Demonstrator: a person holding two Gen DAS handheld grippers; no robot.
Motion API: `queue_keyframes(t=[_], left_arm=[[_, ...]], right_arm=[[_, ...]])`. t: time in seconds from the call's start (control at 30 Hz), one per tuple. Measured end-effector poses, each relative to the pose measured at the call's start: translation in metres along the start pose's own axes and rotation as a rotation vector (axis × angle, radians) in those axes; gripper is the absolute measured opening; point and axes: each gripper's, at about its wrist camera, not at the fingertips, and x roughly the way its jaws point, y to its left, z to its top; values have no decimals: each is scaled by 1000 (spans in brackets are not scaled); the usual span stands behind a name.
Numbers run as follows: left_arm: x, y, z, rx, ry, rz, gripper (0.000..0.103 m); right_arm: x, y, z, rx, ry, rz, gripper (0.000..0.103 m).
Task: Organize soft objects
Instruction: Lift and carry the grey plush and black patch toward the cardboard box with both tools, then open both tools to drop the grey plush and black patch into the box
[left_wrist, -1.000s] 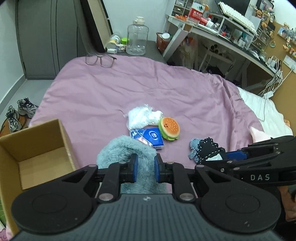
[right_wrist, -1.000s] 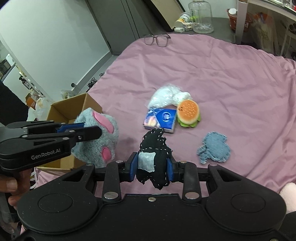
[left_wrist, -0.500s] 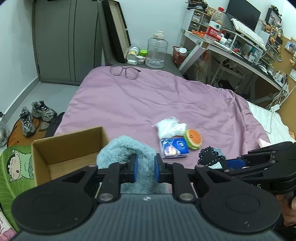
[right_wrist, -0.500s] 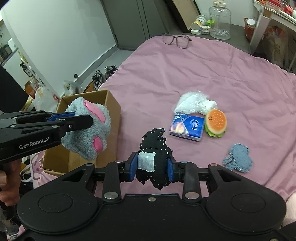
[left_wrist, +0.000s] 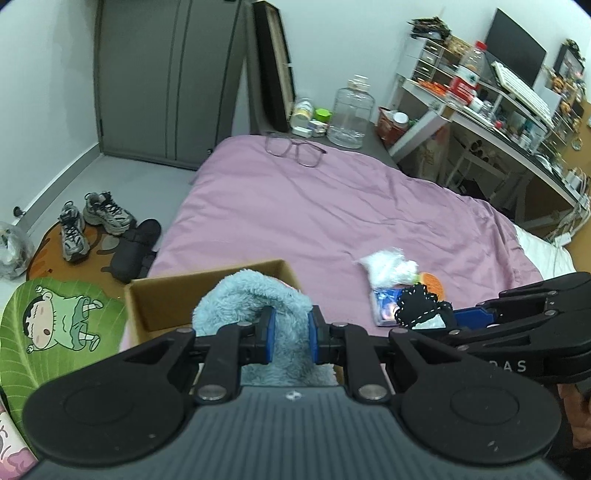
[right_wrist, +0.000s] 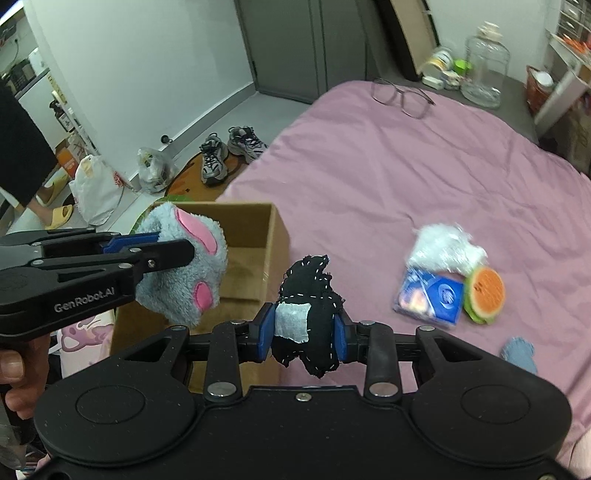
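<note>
Right wrist view: both tools have swung from over the bed toward the box (right_wrist: 255, 236) since a second ago, so the carry is nearly done and release is next, I judge. Left tool (right_wrist: 184, 254) stays clamped on the blue plush (right_wrist: 181, 273), now over the box's near edge. Right tool (right_wrist: 303, 328) stays clamped on the black toy (right_wrist: 314, 317), just beside the box, not yet above it.

White walls, pale grey floor (left_wrist: 122, 177). A tall grey wardrobe (left_wrist: 166, 74) fills the corner, a dark framed panel (left_wrist: 273, 66) leaning beside it. The pink-covered bed (left_wrist: 332, 206) takes the middle. On the right, a cluttered white desk (left_wrist: 491, 122) carries a monitor (left_wrist: 517, 51) and a keyboard (left_wrist: 517, 81).
</note>
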Motion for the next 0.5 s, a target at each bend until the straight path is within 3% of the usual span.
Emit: queue_keyframes(t=[0.5], left_arm=[[21, 55, -4, -78, 22, 11, 17]], right_arm=[[32, 44, 25, -72, 26, 19, 33]])
